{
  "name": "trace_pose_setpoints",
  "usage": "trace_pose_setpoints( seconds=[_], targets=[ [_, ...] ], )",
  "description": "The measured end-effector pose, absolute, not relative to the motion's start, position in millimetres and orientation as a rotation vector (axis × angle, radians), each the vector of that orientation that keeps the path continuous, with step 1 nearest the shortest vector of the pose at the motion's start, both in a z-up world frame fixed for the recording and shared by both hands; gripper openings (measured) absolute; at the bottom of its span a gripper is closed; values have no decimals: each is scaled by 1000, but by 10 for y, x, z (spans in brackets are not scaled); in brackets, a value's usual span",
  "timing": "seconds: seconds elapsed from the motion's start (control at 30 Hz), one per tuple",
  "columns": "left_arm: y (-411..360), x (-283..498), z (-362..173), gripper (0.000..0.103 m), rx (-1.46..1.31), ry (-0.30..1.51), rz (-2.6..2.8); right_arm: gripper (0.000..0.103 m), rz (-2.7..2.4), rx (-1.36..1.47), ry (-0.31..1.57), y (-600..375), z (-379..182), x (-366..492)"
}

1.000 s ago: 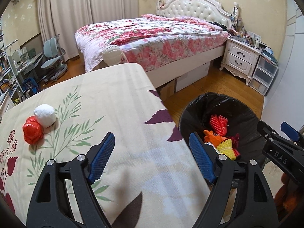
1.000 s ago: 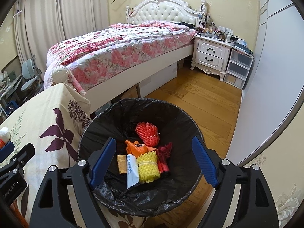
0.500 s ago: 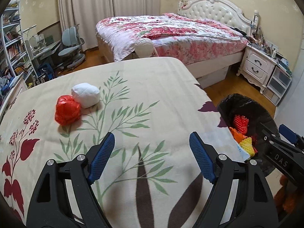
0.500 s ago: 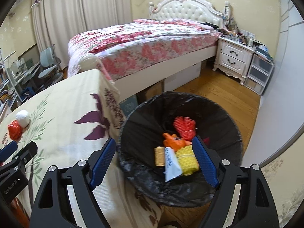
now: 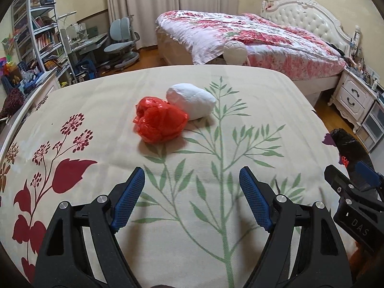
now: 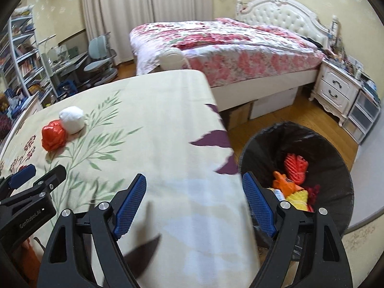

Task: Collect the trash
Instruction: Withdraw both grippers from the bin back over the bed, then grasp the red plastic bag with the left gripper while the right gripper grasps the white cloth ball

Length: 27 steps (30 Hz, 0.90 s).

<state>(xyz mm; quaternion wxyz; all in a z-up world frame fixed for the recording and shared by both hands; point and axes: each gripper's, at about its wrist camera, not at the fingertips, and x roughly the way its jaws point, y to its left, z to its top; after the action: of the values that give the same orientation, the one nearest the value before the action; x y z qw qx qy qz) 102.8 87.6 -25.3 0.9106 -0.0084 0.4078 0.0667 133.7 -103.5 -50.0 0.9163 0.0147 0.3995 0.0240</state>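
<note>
now, left gripper is hanging released and empty over the patterned cloth, its jaws facing the red crumpled bag at 11 o'clock, judged the next pick. the white wad is touching that bag at its 1 o'clock. right gripper is gaping too, empty, straddling the cloth edge, the black-lined bin at 3 o'clock, handy for drops.

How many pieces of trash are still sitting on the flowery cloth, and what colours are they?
Red: 1, the crumpled red plastic bag
White: 1, the white wad touching it
Total: 2 pieces left on the flowery cloth.
</note>
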Motion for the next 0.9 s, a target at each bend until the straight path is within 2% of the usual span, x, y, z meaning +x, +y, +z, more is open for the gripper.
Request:
trace_pose_setpoints(
  seconds=[0.53,0.67,0.87,0.9],
  targets=[
    [1222,1481,-290,79,-43,868,162,80,116,-4,861,-657,-521,1692],
    [1335,1581,-325,75,-85,894,151,80,125,-11,864,-586,-519,1731],
    [1454,1621,-359,46,-102,910,156,80,142,-33,866,-443,-505,1767],
    [1467,1624,-357,45,-97,908,153,80,146,-37,867,-413,-504,1769]
  ],
)
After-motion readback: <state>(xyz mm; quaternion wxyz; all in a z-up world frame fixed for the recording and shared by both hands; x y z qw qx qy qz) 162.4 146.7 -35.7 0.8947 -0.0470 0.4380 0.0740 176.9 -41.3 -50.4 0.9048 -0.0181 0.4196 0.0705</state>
